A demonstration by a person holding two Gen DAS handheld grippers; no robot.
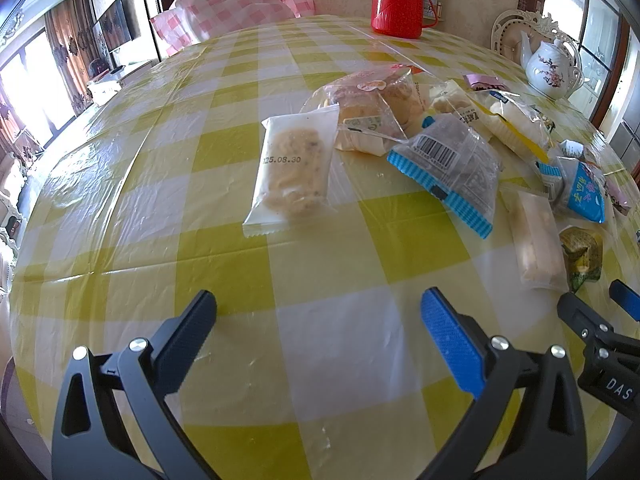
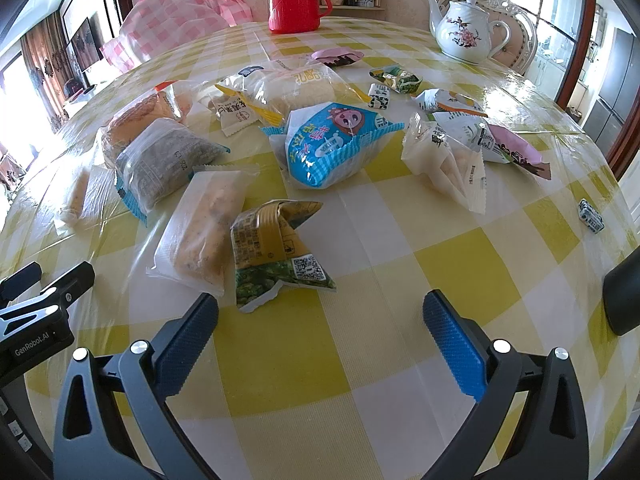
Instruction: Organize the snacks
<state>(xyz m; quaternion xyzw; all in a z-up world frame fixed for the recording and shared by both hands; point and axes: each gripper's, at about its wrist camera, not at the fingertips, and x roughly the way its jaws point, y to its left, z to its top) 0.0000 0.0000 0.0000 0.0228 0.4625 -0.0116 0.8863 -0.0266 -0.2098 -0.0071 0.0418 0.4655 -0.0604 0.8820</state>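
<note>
- The left gripper (image 1: 318,312) was spread wide and empty above the checked tablecloth (image 1: 160,208).
- A dated white packet (image 1: 290,168) lay ahead, well apart.
- The right gripper (image 2: 320,314) gaped empty too; a green-gold packet (image 2: 276,248) lay just ahead, beside its left finger.

bright daylight, left windows (image 1: 28,92) | tablecloth (image 2: 532,92) glare | fisheye-curved edges

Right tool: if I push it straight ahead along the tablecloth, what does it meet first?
Probably the green-and-gold foil snack packet, just ahead and slightly left of the open right tool; depth is uncertain through the fisheye.
</note>
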